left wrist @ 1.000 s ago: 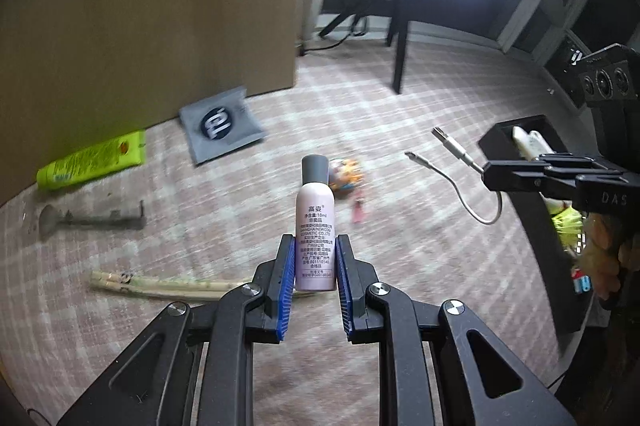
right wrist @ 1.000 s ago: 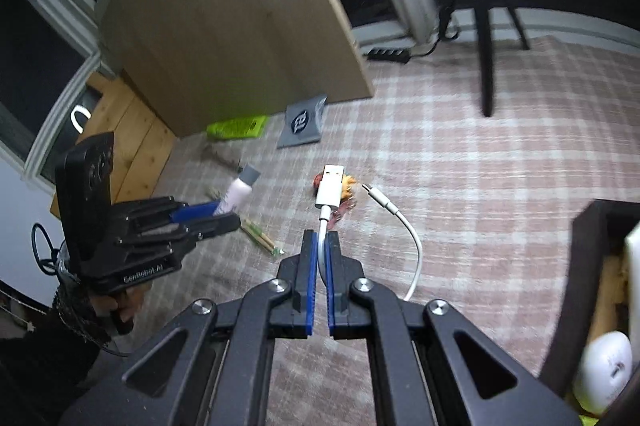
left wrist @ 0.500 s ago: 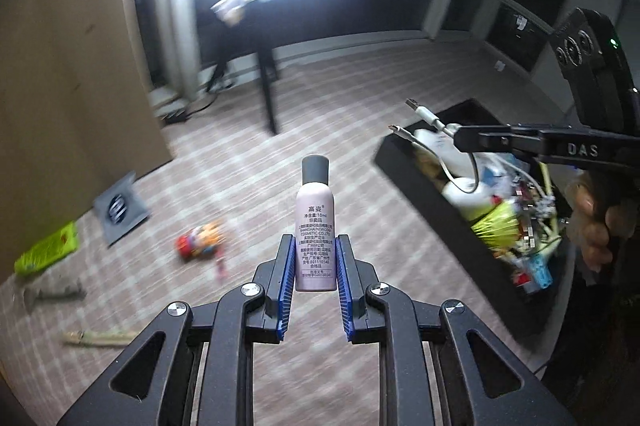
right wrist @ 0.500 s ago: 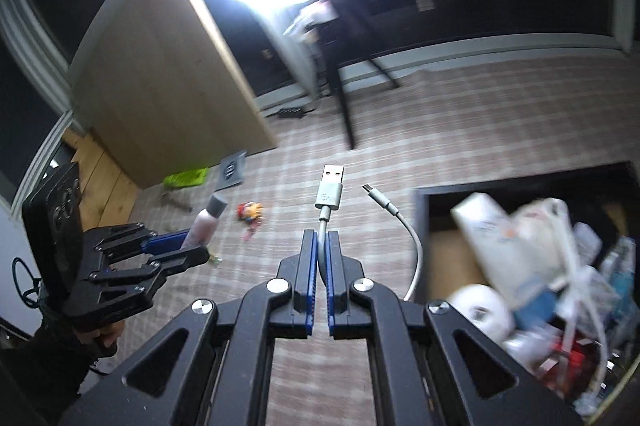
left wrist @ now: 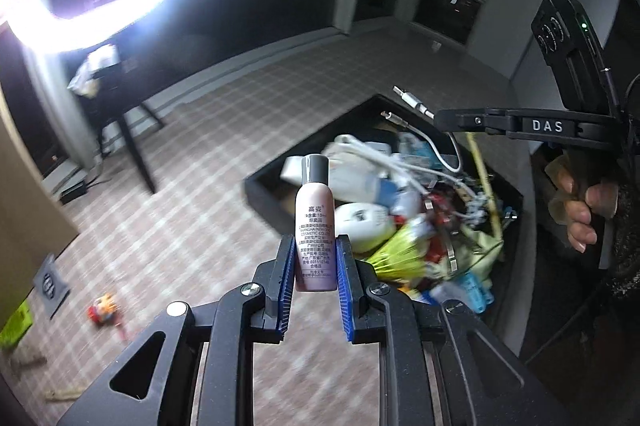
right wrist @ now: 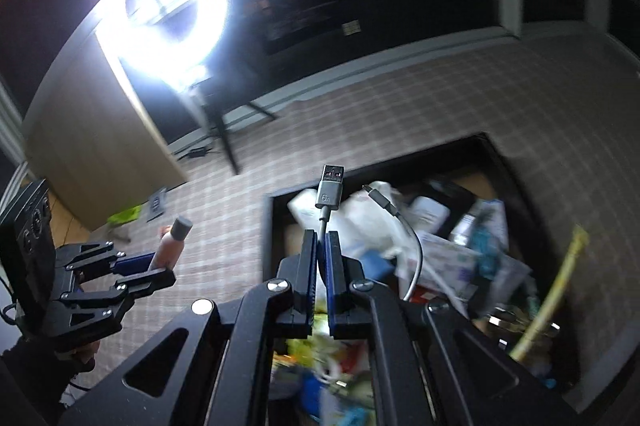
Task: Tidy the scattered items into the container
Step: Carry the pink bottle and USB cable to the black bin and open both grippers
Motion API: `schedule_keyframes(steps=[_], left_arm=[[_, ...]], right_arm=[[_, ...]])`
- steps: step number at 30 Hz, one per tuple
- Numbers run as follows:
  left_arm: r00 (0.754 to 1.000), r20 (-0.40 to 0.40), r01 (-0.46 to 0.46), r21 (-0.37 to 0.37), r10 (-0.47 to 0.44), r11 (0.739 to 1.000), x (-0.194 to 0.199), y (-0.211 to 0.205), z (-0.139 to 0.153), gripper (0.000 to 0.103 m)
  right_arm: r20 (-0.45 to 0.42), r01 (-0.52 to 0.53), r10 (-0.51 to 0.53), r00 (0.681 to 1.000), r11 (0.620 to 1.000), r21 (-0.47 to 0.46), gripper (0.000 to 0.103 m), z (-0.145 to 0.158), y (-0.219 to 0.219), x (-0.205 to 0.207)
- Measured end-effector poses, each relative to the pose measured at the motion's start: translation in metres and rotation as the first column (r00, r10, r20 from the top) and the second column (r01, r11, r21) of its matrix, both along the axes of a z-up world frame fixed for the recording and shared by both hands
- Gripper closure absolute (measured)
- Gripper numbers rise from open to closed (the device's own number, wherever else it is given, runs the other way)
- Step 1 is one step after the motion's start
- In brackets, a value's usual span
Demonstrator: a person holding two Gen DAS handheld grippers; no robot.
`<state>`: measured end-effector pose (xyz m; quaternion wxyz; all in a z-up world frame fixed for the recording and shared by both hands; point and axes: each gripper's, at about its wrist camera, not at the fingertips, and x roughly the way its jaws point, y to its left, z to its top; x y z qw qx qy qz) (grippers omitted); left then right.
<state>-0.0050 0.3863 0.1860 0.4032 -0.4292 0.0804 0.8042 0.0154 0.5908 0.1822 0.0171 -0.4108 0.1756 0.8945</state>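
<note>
My left gripper (left wrist: 315, 258) is shut on a small pink bottle (left wrist: 315, 222) with a grey cap, held upright in the air just left of the black container (left wrist: 264, 196). My right gripper (right wrist: 321, 246) is shut on a grey USB cable (right wrist: 329, 194), whose plug stands up and whose other end loops right, above the container (right wrist: 267, 226). The container is heaped with several items. The right gripper shows in the left wrist view (left wrist: 440, 118) over the container's far side. The left gripper shows in the right wrist view (right wrist: 160, 268) with the bottle (right wrist: 172, 242).
On the checked carpet to the left lie a small orange-red toy (left wrist: 102, 308), a dark grey pouch (left wrist: 50, 284), a green tube (left wrist: 14, 322) and a pale stick (left wrist: 64, 394). A ring light (right wrist: 164, 10) on a tripod and a wooden panel (right wrist: 92, 154) stand behind.
Both grippers have swung right and up from the carpet items to the container, still holding the bottle and the cable. The container now fills the lower right of both views.
</note>
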Motion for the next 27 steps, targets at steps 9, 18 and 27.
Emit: schedule_keyframes(steps=[9, 18, 27], left_arm=[[0.99, 0.029, 0.138, 0.006, -0.138, 0.99, 0.023, 0.07, -0.002, 0.085], [0.983, 0.024, 0.184, -0.027, -0.184, 0.982, 0.046, 0.105, -0.006, 0.052], [0.991, 0.04, 0.127, -0.035, -0.126, 0.991, 0.036, 0.069, -0.012, 0.052]], right_arm=[[0.034, 0.131, -0.132, 0.991, 0.991, 0.03, 0.099, -0.012, 0.05, 0.038], [0.023, 0.212, -0.212, 0.977, 0.977, 0.02, 0.04, -0.018, 0.067, 0.052], [0.02, 0.145, -0.146, 0.989, 0.989, 0.039, 0.04, -0.014, 0.043, 0.035]])
